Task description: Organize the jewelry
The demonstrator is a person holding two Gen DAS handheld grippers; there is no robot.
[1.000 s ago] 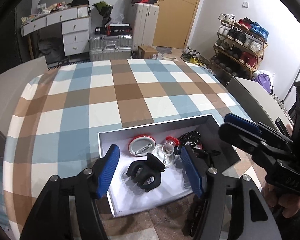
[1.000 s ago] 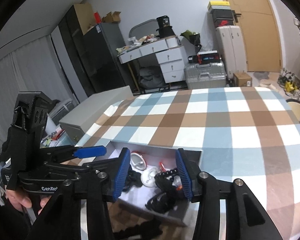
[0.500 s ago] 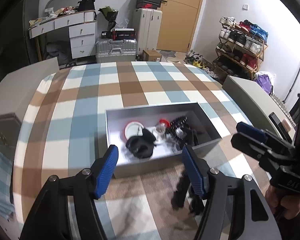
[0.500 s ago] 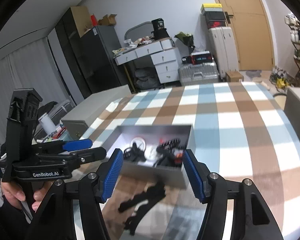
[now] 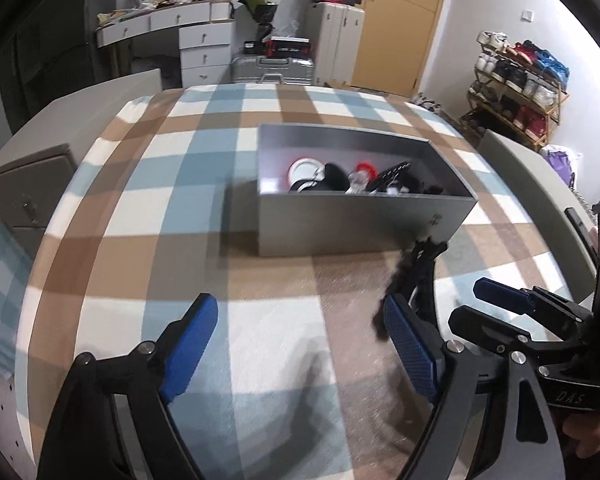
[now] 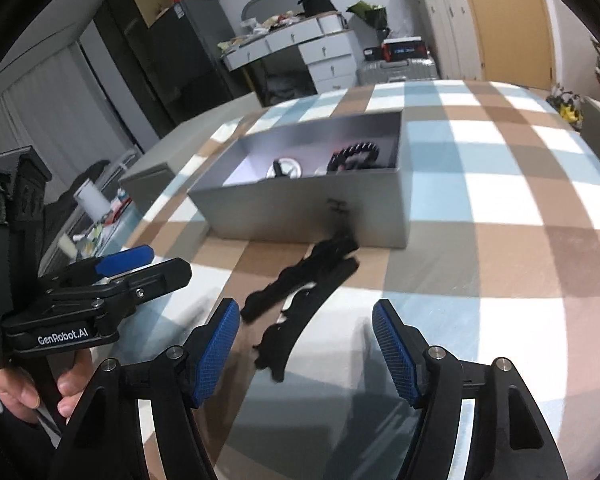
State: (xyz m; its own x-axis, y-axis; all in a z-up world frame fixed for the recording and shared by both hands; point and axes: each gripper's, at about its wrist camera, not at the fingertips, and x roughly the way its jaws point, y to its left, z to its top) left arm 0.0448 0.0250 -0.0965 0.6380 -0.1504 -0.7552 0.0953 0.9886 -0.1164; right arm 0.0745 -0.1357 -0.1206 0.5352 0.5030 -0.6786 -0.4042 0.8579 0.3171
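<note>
A grey open box (image 5: 356,224) (image 6: 300,208) stands on the checked tablecloth. It holds a round white and red piece (image 5: 304,168), a black beaded bracelet (image 6: 354,154) and other small dark items. A long black hair clip (image 6: 300,300) (image 5: 414,276) lies on the cloth just in front of the box. My left gripper (image 5: 300,344) is open and empty, well short of the box. My right gripper (image 6: 306,344) is open and empty, with the clip lying just beyond its fingertips.
The table with the blue, brown and white cloth (image 5: 180,184) ends at a rounded edge near me. Grey cabinets (image 5: 28,184) stand to the left, and a grey unit (image 5: 540,184) to the right. A desk, suitcases and a shoe rack stand farther back.
Both grippers have pulled back and away from the box, which now looks smaller and farther off. The black hair clip in front of the box has come into view.
</note>
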